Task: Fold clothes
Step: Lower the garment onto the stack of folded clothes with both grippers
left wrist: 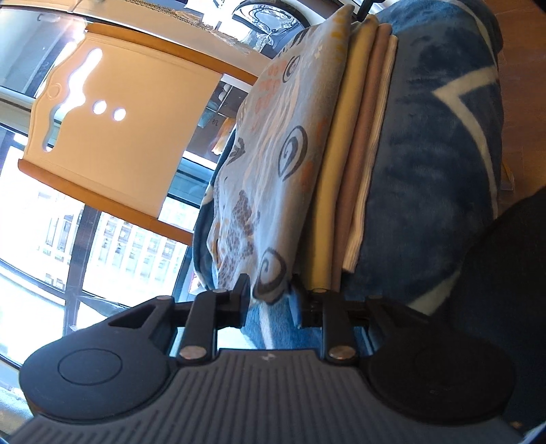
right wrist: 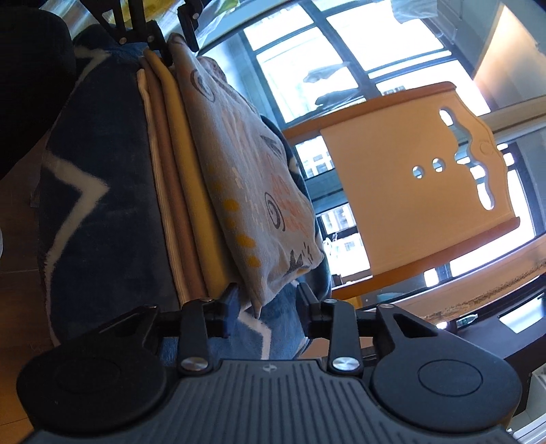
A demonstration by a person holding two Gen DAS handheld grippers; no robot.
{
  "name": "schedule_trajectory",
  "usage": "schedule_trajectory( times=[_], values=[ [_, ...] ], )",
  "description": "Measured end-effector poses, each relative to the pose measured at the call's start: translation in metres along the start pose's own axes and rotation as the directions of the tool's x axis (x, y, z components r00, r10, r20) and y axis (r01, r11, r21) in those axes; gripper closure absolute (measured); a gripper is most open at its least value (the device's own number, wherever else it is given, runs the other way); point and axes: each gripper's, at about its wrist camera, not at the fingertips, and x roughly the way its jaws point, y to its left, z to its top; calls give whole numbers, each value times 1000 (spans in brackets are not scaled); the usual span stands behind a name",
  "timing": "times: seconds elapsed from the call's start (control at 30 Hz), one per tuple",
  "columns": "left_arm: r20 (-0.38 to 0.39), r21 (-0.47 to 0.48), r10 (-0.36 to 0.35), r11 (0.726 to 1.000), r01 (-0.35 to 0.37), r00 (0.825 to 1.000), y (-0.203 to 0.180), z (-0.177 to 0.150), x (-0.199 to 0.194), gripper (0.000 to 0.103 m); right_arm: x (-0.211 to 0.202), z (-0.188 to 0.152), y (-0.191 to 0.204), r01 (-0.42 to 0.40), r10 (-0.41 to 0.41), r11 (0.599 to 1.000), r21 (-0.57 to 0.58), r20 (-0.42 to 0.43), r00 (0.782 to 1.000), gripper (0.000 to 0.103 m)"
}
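A light-blue patterned garment (left wrist: 273,153) (right wrist: 245,170) lies folded on top of a stack of folded clothes (left wrist: 336,177) (right wrist: 191,191) in yellow, tan and white stripe. The stack rests on a dark blue blanket (left wrist: 426,170) (right wrist: 102,205). Both views are rolled sideways. My left gripper (left wrist: 271,297) is open, its fingers either side of the garment's near corner without pinching it. My right gripper (right wrist: 268,297) is open around the opposite corner in the same way. Each gripper shows small at the far end of the other's view: the left gripper (right wrist: 177,44), the right gripper (left wrist: 365,10).
An orange wooden bed board (left wrist: 112,119) (right wrist: 426,188) with cut-out holes stands beyond the blanket. Large bright windows (left wrist: 102,256) (right wrist: 341,51) fill the background. A dark bulky shape (left wrist: 505,273) (right wrist: 27,68) sits beside the blanket, and wooden floor (left wrist: 525,85) shows past it.
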Motion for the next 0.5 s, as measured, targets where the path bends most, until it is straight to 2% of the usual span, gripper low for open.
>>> schedule_trajectory(
  times=[0.07,0.2,0.3,0.43,0.5],
  values=[
    [2,5,7,1000,-7,1000,1,-2,-2,80,4,4,-2,-14,14,1000,-3,14,1000,67],
    [9,22,11,1000,-11,1000,1,0,0,81,13,9,-3,-41,42,999,-22,19,999,83],
    [8,25,7,1000,-8,1000,2,3,7,93,22,8,-7,-95,95,995,0,-20,995,95],
    [28,33,19,999,-20,999,4,10,13,95,9,10,-22,-50,52,997,65,-22,998,97],
    [22,32,5,999,-6,1000,1,6,14,96,4,9,-19,-55,58,995,88,-30,998,97]
  ],
)
